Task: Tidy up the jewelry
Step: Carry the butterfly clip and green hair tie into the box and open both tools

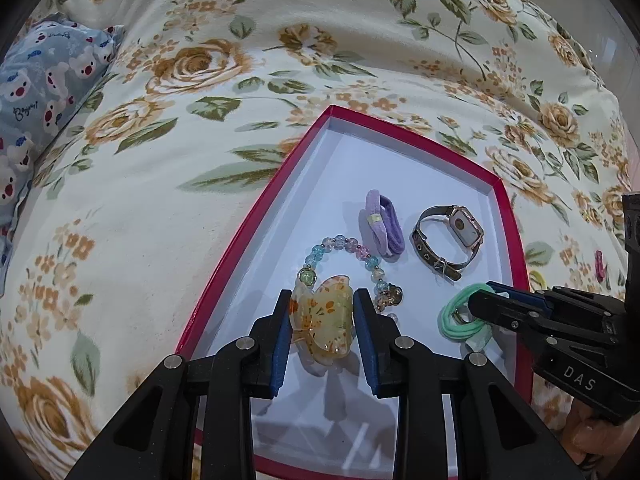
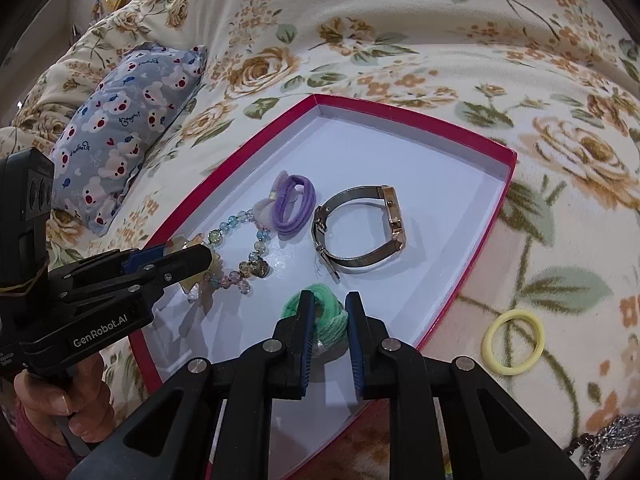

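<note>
A red-rimmed box (image 1: 404,130) with a white floor lies on the floral bedspread; it also shows in the right wrist view (image 2: 416,106). In it lie a purple hair tie (image 1: 385,222), a metal-band watch (image 1: 448,240) and a bead bracelet (image 1: 340,250). My left gripper (image 1: 322,314) is shut on a yellow butterfly hair clip (image 1: 324,320) just over the box floor. My right gripper (image 2: 328,312) is shut on a green hair tie (image 2: 324,312) inside the box's near right part; that tie also shows in the left wrist view (image 1: 460,318).
A yellow hair ring (image 2: 513,341) lies on the bedspread right of the box. A dark chain (image 2: 608,436) lies at the lower right. A pink item (image 1: 599,266) lies past the box. A blue bear-print pillow (image 2: 128,120) sits at the left.
</note>
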Demonstrator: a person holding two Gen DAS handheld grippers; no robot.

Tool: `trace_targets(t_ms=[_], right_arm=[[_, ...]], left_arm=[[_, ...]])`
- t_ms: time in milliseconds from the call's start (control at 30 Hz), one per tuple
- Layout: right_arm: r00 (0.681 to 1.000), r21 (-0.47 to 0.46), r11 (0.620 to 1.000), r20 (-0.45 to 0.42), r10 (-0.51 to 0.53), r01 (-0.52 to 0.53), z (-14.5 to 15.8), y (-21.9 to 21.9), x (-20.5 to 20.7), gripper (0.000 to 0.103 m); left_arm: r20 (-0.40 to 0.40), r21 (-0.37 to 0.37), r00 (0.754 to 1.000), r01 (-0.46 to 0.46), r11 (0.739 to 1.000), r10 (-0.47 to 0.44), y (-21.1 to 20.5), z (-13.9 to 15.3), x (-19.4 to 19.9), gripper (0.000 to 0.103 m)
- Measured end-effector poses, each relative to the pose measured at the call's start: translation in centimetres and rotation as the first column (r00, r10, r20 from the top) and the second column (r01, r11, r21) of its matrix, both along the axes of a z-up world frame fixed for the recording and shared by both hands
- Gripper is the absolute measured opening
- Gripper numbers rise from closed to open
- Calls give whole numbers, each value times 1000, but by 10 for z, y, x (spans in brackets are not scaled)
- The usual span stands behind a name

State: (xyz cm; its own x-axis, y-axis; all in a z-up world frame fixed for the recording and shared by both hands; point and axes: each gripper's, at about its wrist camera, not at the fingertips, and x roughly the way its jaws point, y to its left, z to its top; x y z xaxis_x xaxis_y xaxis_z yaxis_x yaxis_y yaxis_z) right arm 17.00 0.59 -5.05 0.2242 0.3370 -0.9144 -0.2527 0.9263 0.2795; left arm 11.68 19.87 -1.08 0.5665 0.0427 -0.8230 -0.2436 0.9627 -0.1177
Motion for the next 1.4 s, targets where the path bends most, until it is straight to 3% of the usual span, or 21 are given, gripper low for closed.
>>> trace_targets(t_ms=[233, 367, 500, 633, 833, 933, 1100, 1400], right_arm=[[1000, 16, 1000, 5, -14, 14, 3, -3, 1, 22], [1000, 20, 1000, 7, -16, 16, 4, -4, 1, 30], [1000, 25, 999, 10, -20, 20, 6, -3, 2, 30], [999, 34, 999, 22, -31, 31, 12, -7, 0, 31], [997, 48, 997, 51, -56, 54, 29, -15, -5, 31], [995, 54, 996, 68, -75, 71, 38, -22, -9, 32], [989, 59, 993, 94, -112, 107, 55, -41, -17, 33], [970, 37, 977, 121, -211, 208, 75, -89, -43, 36]], left_arm=[[-6, 2, 1000, 1, 1000, -1, 0, 0, 1, 29], [-7, 10, 1000, 4, 1000, -4, -2, 0, 2, 29], [-12, 16, 1000, 8, 1000, -8, -3, -1, 3, 31], [-19, 18, 1000, 7, 1000, -7, -4, -1, 3, 39], [-15, 12, 1000, 7, 1000, -6, -5, 1, 1, 41], [-6, 21, 1000, 6, 1000, -6, -5, 5, -4, 48], [6, 24, 1000, -1, 1000, 1, -7, 14, -12, 50], [54, -22, 999, 7, 1000, -6, -24, 33, -37, 58]])
